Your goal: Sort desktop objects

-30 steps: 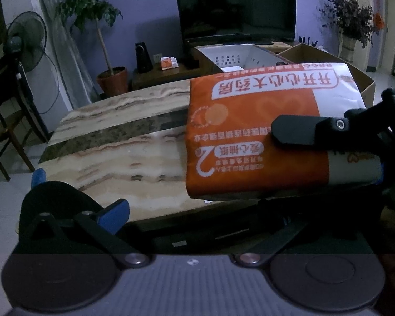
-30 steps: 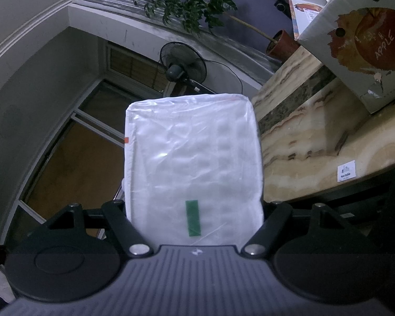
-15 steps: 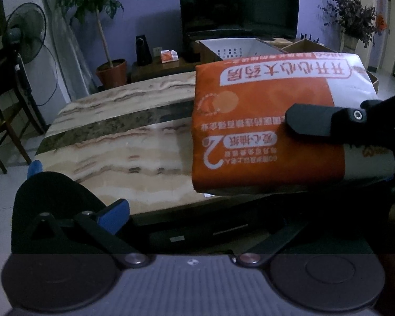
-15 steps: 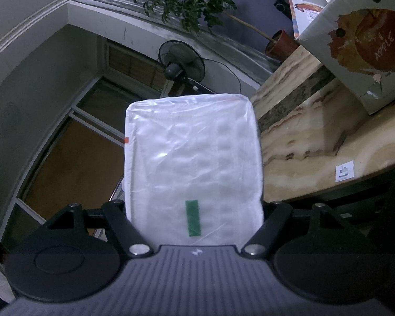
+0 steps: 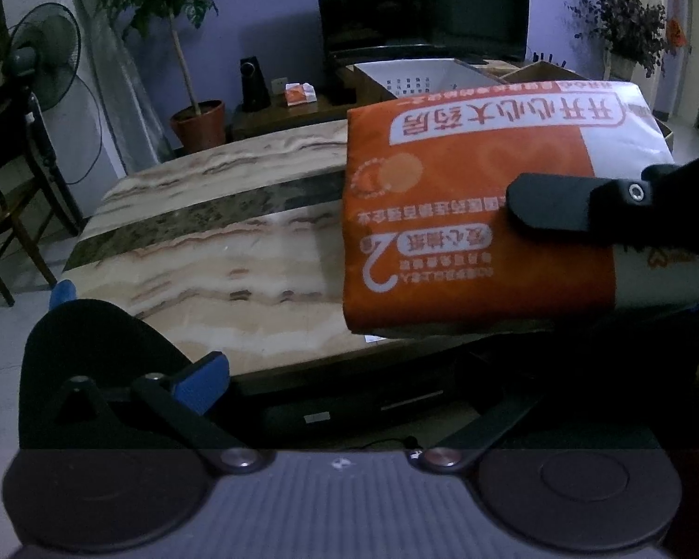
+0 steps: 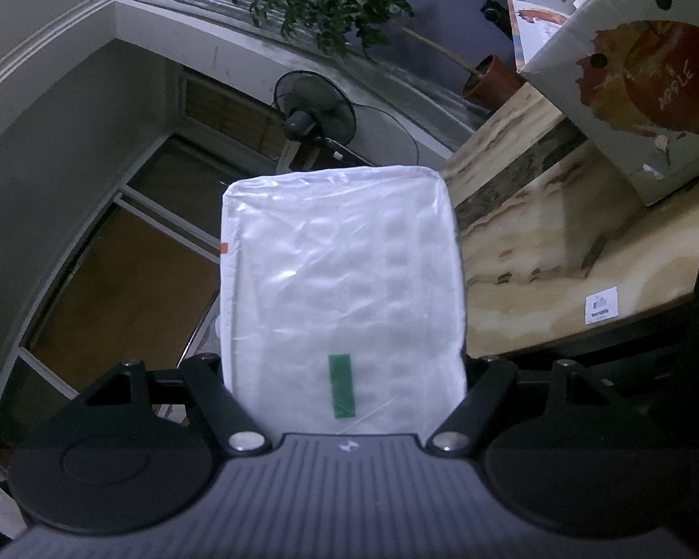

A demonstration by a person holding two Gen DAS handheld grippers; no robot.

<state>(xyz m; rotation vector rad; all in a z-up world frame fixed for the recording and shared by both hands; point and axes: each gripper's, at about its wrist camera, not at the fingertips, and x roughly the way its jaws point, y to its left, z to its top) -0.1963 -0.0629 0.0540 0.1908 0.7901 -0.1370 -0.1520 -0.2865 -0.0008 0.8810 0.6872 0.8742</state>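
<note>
Tissue pack [image 6: 342,289] lies lengthwise between gripping right tongs [image 6: 345,372]; left tongs [image 5: 349,372] gape.

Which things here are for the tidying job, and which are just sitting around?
For the job:
- orange tissue pack, held by the right gripper
- cardboard box
- white basket

Just sitting around:
- fan
- potted plant
- TV
- marble table

Television: large dark flat screen [image 5: 421,0] against the purple wall.
Plant: leafy tree in a terracotta pot [image 5: 199,125], left of the television.
Fan: black standing fan [image 5: 46,63] at far left.
Speaker: small black speaker [image 5: 254,84] on a low wooden stand.
Flowers: dark dried bouquet [image 5: 622,25], far right.
</note>
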